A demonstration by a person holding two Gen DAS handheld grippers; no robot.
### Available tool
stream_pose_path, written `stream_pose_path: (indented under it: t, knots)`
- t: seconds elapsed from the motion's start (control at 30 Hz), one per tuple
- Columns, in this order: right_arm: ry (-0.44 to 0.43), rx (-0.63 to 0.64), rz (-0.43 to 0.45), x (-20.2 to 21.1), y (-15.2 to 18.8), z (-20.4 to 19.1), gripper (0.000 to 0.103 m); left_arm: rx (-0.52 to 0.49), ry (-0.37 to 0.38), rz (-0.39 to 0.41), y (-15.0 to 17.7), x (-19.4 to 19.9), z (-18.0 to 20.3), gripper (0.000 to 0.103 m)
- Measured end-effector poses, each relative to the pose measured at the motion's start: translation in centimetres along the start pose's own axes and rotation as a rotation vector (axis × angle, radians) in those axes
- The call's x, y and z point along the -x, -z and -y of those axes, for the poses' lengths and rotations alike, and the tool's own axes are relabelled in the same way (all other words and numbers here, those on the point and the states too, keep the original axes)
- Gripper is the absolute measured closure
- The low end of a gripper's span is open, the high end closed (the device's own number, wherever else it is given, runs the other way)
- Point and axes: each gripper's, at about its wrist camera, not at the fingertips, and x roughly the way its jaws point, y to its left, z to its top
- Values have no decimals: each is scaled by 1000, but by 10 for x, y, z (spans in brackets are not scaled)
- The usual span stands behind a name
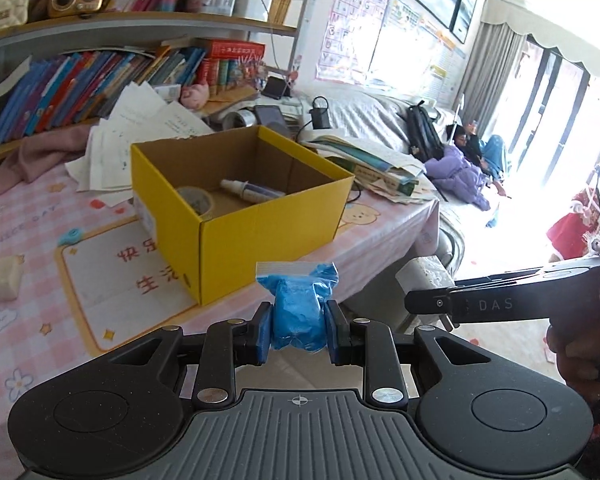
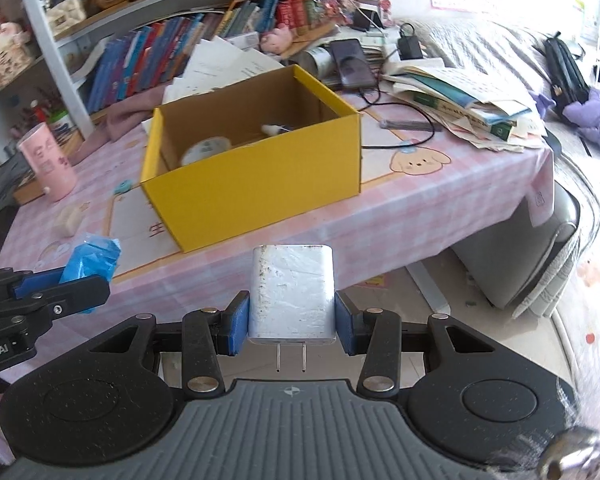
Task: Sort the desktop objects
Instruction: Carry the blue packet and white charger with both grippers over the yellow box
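My left gripper (image 1: 298,326) is shut on a small blue plastic bag (image 1: 298,308) and holds it in front of the table edge, short of the yellow box (image 1: 260,236). My right gripper (image 2: 291,320) is shut on a white wall charger (image 2: 291,292), prongs pointing toward the camera, also off the table's front edge. The open yellow box (image 2: 256,184) holds a roll of tape (image 1: 194,200) and a white tube (image 1: 248,190). The left gripper with the blue bag shows at the left of the right wrist view (image 2: 88,268). The right gripper and charger show at the right of the left wrist view (image 1: 424,280).
A white eraser-like block (image 1: 5,280) and a small teal piece (image 1: 71,236) lie on the pink checked tablecloth (image 2: 400,216). A pink cup (image 2: 48,168) stands at left. Loose papers (image 1: 140,136), a book stack (image 2: 460,96), a phone (image 2: 352,62) and cables lie behind the box.
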Motion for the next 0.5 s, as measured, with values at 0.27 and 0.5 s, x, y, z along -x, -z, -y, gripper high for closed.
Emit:
stream_pose_path:
  t: [0.27, 0.5]
  knots:
    - [-1, 25, 6, -14, -18, 8, 62, -10, 9, 9, -15, -19, 1, 78]
    - [-15, 39, 72, -26, -51, 19, 62, -62, -11, 42, -40, -41, 3, 78]
